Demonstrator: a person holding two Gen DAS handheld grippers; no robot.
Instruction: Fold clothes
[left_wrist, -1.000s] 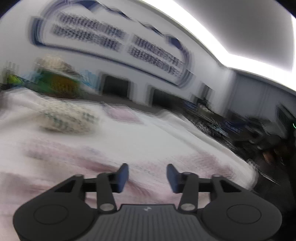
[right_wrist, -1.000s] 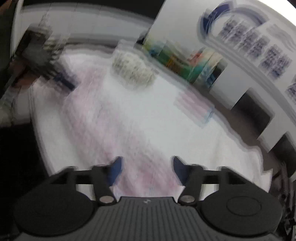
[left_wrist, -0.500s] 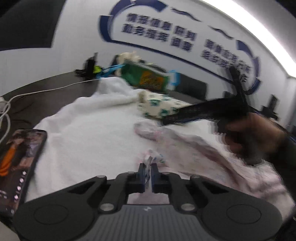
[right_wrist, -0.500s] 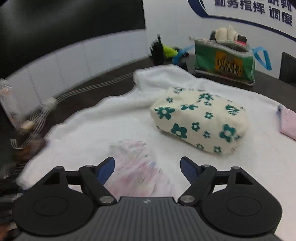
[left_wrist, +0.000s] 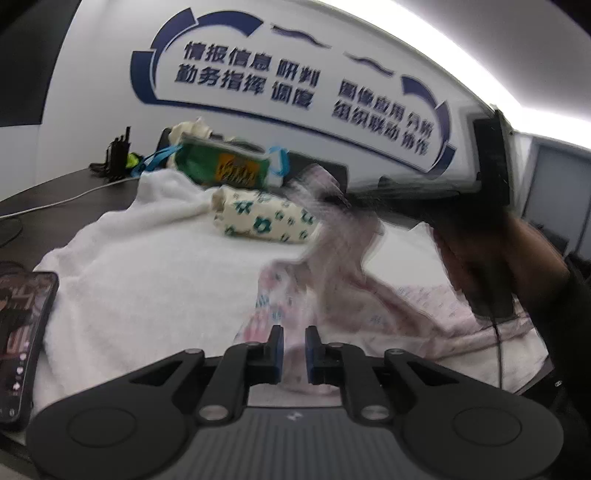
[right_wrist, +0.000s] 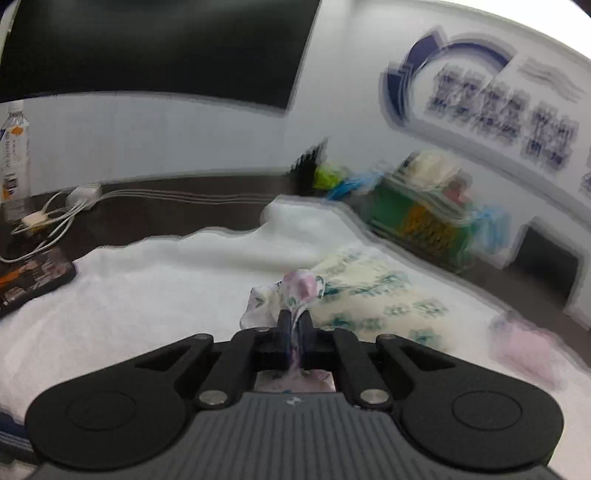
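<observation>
A pink floral garment (left_wrist: 343, 280) lies crumpled on the white towel (left_wrist: 147, 258), with one end pulled up and to the right. My right gripper (right_wrist: 294, 332) is shut on a bunch of that garment (right_wrist: 301, 288), which sticks up between its fingers. The left wrist view shows the same gripper (left_wrist: 332, 199) blurred in a person's hand (left_wrist: 480, 258), raised above the towel. My left gripper (left_wrist: 294, 347) sits low at the garment's near edge. Its jaws are a narrow gap apart, and pink cloth shows behind the gap.
A folded cream garment with green flowers (left_wrist: 262, 221) rests further back on the towel, with a green pouch (left_wrist: 221, 168) behind it. A phone (left_wrist: 22, 332) lies at the left edge. A small pink folded item (right_wrist: 524, 347), a bottle (right_wrist: 13, 155) and cables (right_wrist: 55, 214) are around.
My right gripper went from open above the garment to shut on it and lifted it. My left gripper's jaws, shut half a second ago, now stand slightly apart.
</observation>
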